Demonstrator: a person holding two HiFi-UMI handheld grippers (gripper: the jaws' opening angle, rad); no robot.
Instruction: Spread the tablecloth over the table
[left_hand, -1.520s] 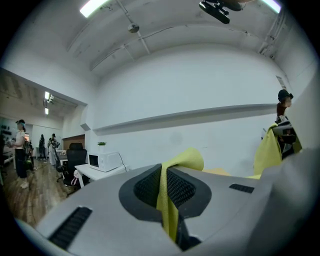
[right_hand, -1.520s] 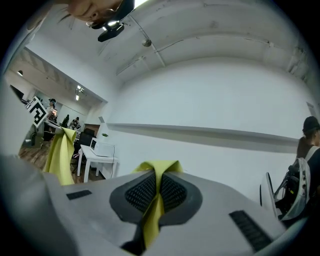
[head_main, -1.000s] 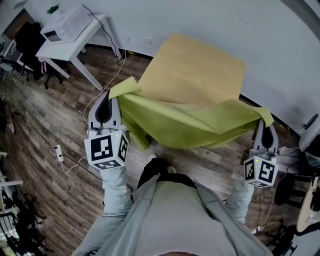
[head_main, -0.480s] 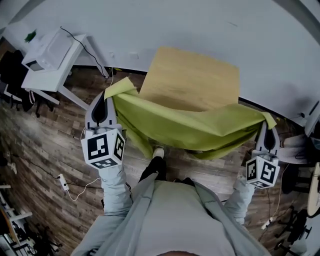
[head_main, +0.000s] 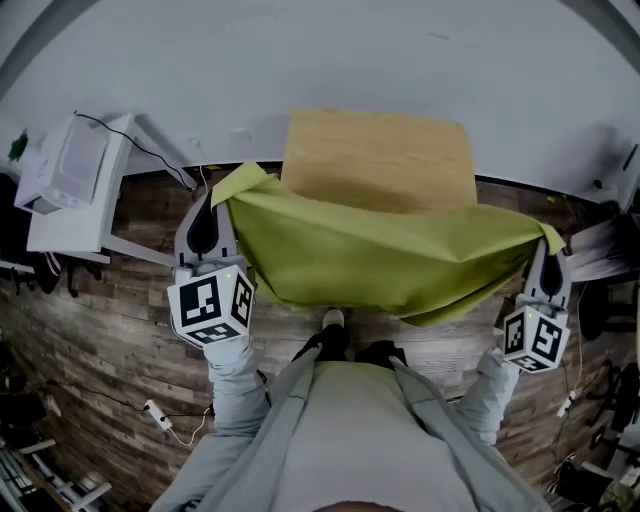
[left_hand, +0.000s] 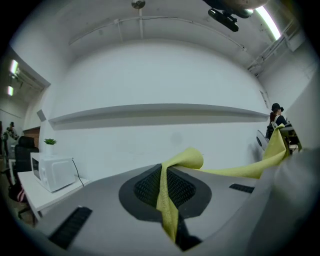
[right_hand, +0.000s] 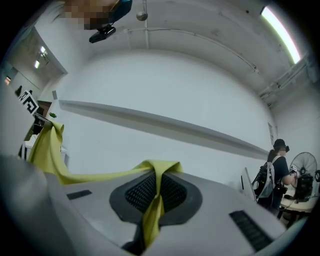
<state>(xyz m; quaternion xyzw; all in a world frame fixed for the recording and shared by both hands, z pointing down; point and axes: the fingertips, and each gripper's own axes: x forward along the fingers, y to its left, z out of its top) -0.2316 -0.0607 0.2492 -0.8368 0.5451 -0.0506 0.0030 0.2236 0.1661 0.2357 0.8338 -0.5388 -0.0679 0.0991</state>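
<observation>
L gripper (head_main: 207, 205) & R gripper (head_main: 546, 250) are each clenching a corner of the yellow-green tablecloth (head_main: 390, 255). It's hanging stretched left-right btwn them, sagging over the near edge of the wooden table (head_main: 380, 155), which is lying just beyond.

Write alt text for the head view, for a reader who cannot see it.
Seen from above, a person holds a yellow-green tablecloth stretched in the air, with the left tongs and the right tongs each clamped on a corner. The cloth sags in front of a bare wooden table that stands against a white wall.
</observation>
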